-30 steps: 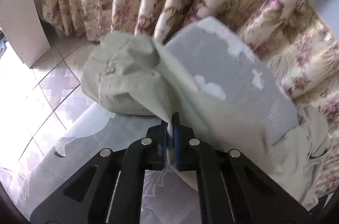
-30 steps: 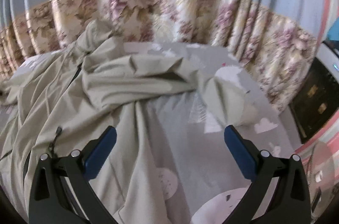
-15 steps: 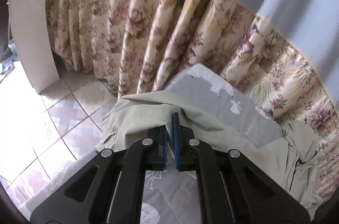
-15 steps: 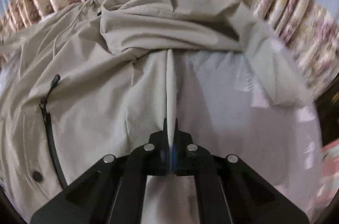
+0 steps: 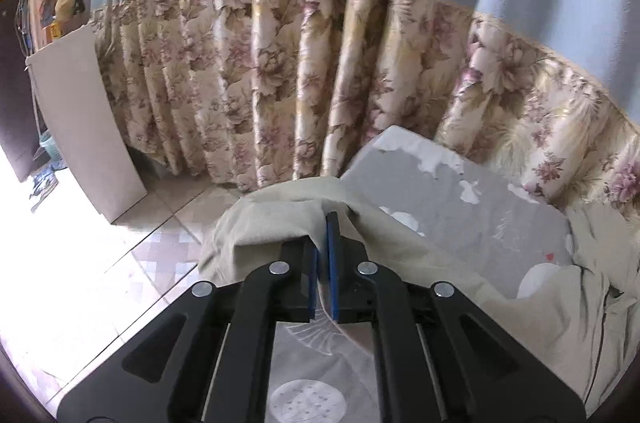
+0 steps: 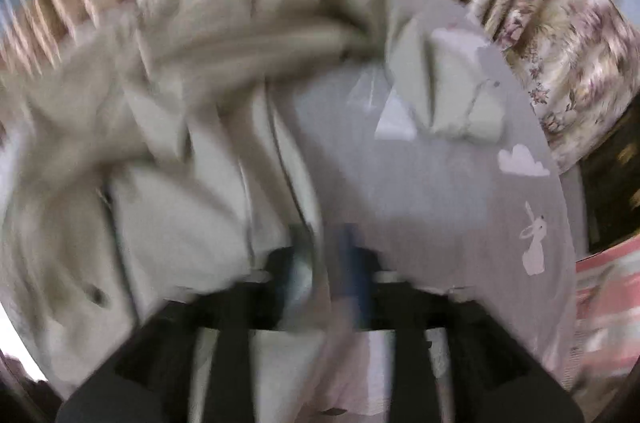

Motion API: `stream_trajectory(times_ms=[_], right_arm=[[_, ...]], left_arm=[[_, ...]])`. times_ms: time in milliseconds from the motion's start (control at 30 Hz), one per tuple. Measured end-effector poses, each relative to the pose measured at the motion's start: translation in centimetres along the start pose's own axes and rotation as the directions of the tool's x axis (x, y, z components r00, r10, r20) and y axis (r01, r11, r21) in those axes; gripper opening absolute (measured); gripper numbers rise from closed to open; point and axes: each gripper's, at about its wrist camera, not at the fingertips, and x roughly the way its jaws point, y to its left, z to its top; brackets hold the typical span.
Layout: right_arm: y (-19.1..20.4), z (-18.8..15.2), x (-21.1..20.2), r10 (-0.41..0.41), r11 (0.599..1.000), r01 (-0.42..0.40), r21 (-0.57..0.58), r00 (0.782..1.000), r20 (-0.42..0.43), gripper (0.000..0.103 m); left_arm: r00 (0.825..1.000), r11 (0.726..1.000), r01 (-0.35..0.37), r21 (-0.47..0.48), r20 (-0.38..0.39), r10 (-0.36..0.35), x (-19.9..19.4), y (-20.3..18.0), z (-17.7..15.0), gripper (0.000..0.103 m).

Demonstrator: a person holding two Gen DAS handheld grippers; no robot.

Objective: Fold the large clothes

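Garment (image 5: 280,223): a large beige jacket, lying across a grey printed bedsheet (image 5: 480,207), partly bunched and not yet folded flat.

Left gripper (image 5: 323,255): jaws drawn narrow, pinching a ridge of the beige cloth between the blue pads (image 5: 332,263). The held fold rises just ahead of the tips; a loose lobe hangs to the left of them, over the bed edge above the tiled floor (image 5: 152,243). The rest trails away to the right across the sheet.

Right gripper (image 6: 320,263): heavily blurred. The jaws appear nearly closed with a strip of cloth running between them, though the grip cannot be confirmed with certainty. Ahead and to its left the jacket is heaped in thick creases; a separate folded portion, probably a sleeve, lies well ahead and to the right.

Risks, as judged:
- The left pinch takes only a thin edge; tension from the right side could pull it free.
- The overhanging lobe could drag more cloth off the bed toward the floor.
- The blur suggests fast travel on the right; a quick pull may twist the body rather than spread it.
- The bedsheet could be caught with the cloth and lifted.

Floral curtain (image 5: 280,83) stands beyond the bed.
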Motion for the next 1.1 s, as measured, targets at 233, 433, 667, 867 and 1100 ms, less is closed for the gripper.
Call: stream_trajectory(times_ms=[233, 433, 667, 867, 1100], right_arm=[[-6.7, 5.5, 3.2, -0.224, 0.972, 0.215, 0.095, 0.969, 0.103, 0.075], [-7.8, 7.5, 11.9, -0.227, 0.973, 0.225, 0.056, 0.974, 0.030, 0.067], [-11.1, 9.8, 9.1, -0.463, 0.886, 0.457, 0.082, 0.882, 0.084, 0.009], [-17.2, 10.0, 3.9, -0.564, 0.819, 0.537, 0.204, 0.819, 0.108, 0.011], [-19.5, 6.9, 5.4, -0.409, 0.866, 0.382, 0.324, 0.912, 0.017, 0.028]], left_arm=[[0.991, 0.991, 0.128, 0.027, 0.045, -0.129, -3.4, -3.1, 0.1, 0.003], [0.933, 0.930, 0.358, 0.082, -0.001, -0.359, -7.7, -9.3, 0.3, 0.002], [0.816, 0.786, 0.563, 0.257, -0.020, -0.578, -15.3, -21.4, 1.5, 0.002], [0.662, 0.543, 0.702, 0.461, -0.141, -0.736, -23.0, -33.5, -2.2, 0.002], [0.675, 0.359, 0.731, 0.580, -0.539, -0.503, -19.1, -44.6, -18.5, 0.055]])
